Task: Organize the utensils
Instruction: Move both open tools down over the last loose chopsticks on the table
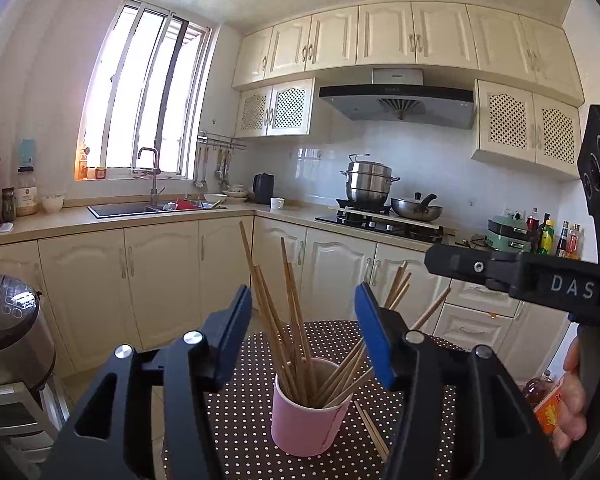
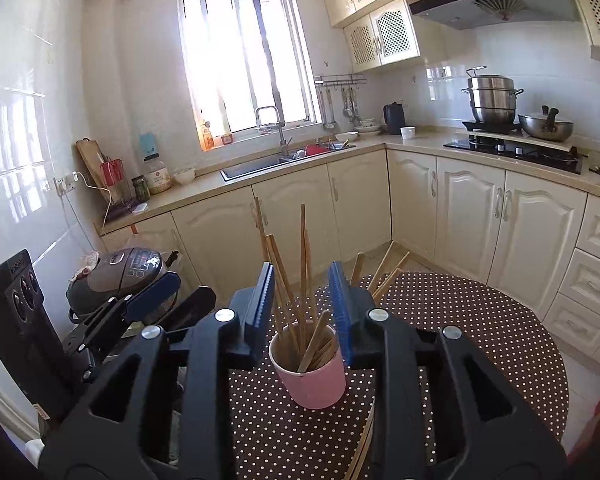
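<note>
Off to the right gripper's (image 2: 301, 300) left sits a grey rice cooker (image 2: 118, 274), and the left gripper (image 2: 156, 300) hangs between that cooker and the right one, its blue pads spread. From the left wrist view the right gripper's black body (image 1: 516, 272) crosses the upper right, a hand (image 1: 580, 396) on its handle. Beyond both sets of fingers run cream cabinets, a sink (image 2: 260, 166) under a bright window, and a stove carrying a steel steamer pot (image 1: 368, 182) and a wok (image 1: 416, 206). The surface is a round table (image 2: 480, 320) under a brown cloth with white dots. A pink cup (image 1: 306, 426) stands on it, directly ahead of and below both grippers, holding wooden chopsticks (image 1: 296, 320) that lean out at mixed angles. Loose chopsticks (image 1: 374, 428) lie on the cloth just right of the cup. The left gripper (image 1: 303, 336) is wide open, several sticks rising between its pads, untouched as far as can be told. The right gripper's fingers stand moderately apart, with upright sticks in the gap and nothing clamped
</note>
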Demonstrator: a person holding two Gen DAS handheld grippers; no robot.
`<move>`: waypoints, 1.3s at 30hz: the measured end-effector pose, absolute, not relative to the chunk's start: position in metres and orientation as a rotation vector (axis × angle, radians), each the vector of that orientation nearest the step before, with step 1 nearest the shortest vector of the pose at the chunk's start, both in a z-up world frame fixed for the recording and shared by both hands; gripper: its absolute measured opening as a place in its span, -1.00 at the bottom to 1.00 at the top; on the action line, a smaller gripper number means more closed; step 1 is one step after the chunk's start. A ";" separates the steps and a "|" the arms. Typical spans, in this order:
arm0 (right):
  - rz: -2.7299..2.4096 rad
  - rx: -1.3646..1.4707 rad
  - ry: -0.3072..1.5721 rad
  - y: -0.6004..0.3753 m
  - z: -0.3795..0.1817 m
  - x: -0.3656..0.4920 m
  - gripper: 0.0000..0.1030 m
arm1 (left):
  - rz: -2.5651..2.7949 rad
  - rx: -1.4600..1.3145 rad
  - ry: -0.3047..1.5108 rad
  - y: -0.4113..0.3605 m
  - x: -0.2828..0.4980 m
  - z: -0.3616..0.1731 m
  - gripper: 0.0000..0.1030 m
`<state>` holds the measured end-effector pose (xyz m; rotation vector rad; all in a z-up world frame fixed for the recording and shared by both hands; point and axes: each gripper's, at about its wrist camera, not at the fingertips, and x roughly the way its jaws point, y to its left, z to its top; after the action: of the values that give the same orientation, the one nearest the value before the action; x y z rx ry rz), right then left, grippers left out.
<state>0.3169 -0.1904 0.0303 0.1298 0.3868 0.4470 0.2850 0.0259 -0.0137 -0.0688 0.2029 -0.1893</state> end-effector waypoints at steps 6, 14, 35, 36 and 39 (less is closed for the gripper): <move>0.430 0.123 0.370 -0.205 0.035 0.293 -0.44 | -0.213 -0.050 0.204 0.015 0.265 -0.007 0.06; 0.390 0.129 0.388 -0.230 0.014 0.269 -0.15 | -0.257 -0.005 0.261 -0.011 0.245 -0.024 0.06; 0.302 0.178 0.674 -0.262 -0.127 0.290 -0.15 | -0.297 0.169 0.751 -0.077 0.298 -0.161 0.07; 0.300 0.185 0.685 -0.263 -0.132 0.292 -0.15 | -0.298 0.174 0.773 -0.079 0.302 -0.168 0.06; 0.292 0.204 0.718 -0.266 -0.145 0.299 -0.15 | -0.290 0.193 0.800 -0.080 0.310 -0.180 0.06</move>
<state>0.2990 -0.2661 -0.1455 0.2037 0.7181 0.2922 0.3097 -0.0801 -0.1796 0.1932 0.7996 -0.2899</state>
